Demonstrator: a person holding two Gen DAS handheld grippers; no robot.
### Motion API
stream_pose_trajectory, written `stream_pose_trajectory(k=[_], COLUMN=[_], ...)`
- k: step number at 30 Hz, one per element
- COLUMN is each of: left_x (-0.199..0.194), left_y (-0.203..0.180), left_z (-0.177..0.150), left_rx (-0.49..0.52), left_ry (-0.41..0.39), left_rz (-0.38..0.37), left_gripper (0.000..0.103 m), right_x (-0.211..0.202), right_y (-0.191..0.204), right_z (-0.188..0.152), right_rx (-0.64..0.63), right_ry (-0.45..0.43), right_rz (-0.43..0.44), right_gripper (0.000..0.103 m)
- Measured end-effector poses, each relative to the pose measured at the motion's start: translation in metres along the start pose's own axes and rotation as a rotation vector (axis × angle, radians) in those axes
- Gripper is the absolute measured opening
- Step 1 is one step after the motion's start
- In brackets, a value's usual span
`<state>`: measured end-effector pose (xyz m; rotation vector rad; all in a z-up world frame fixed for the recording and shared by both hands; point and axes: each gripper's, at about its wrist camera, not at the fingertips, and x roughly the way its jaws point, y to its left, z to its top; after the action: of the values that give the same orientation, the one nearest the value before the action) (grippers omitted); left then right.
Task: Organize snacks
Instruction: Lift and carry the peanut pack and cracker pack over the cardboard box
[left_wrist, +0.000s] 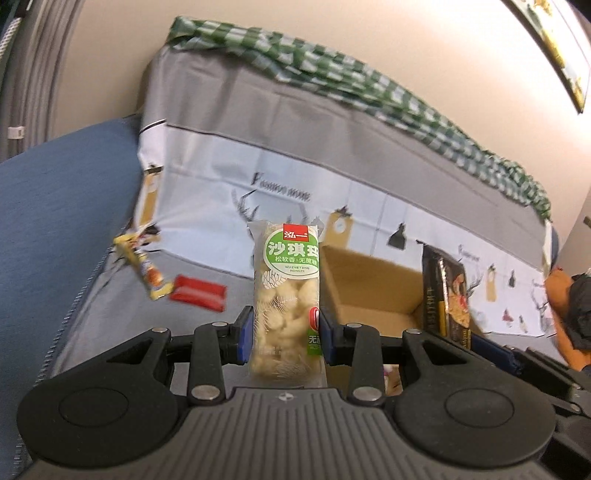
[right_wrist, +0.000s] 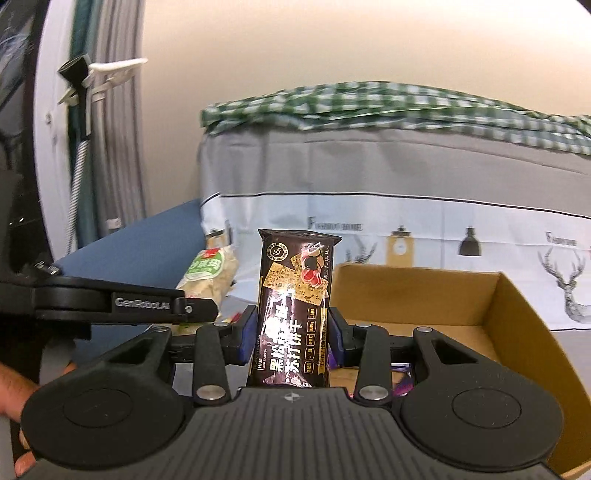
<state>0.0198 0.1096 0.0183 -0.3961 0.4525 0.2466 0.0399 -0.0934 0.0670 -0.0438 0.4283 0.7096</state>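
My left gripper (left_wrist: 285, 332) is shut on a clear snack pack with a green label (left_wrist: 286, 291), held upright above the couch seat. Behind it and to the right stands an open cardboard box (left_wrist: 373, 291). My right gripper (right_wrist: 291, 338) is shut on a dark cracker pack (right_wrist: 293, 306), upright in front of the same cardboard box (right_wrist: 509, 317). The dark pack (left_wrist: 448, 295) also shows at the right of the left wrist view, and the green-label pack (right_wrist: 210, 275) with the left gripper's arm at the left of the right wrist view. Purple wrappers (right_wrist: 402, 386) lie inside the box.
A yellow snack bar (left_wrist: 146, 266) and a red packet (left_wrist: 197, 293) lie on the printed couch cover (left_wrist: 207, 177) to the left. A green checked cloth (left_wrist: 332, 74) drapes the couch back. A hand (right_wrist: 14, 391) shows at the lower left. An orange and black thing (left_wrist: 570, 310) sits far right.
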Motion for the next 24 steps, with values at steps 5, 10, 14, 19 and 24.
stream_pose_trajectory(k=[5, 10, 14, 19, 24], left_x=[0.007, 0.016, 0.023, 0.029, 0.032], left_y=[-0.021, -0.038, -0.05, -0.064, -0.075], left_z=[0.0, -0.003, -0.005, -0.008, -0.012], left_rx=[0.005, -0.001, 0.005, 0.022, 0.037], left_ry=[-0.025, -0.025, -0.021, -0.022, -0.026], left_rz=[-0.044, -0.076, -0.103, -0.136, -0.172], left_gripper=[0.039, 0.039, 0.039, 0.039, 0.039], right_x=[0.0, -0.001, -0.004, -0.009, -0.012], right_y=[-0.025, -0.049, -0.064, -0.08, -0.094], right_z=[0.003, 0.004, 0.001, -0.003, -0.006], right_rx=[0.048, 0.095, 0.124, 0.139, 0.158], right_ry=[-0.015, -0.019, -0.025, -0.025, -0.022], right_rz=[-0.06, -0.11, -0.139, -0.17, -0.191], right_gripper=[0.041, 0.041, 0.041, 0.041, 0.041])
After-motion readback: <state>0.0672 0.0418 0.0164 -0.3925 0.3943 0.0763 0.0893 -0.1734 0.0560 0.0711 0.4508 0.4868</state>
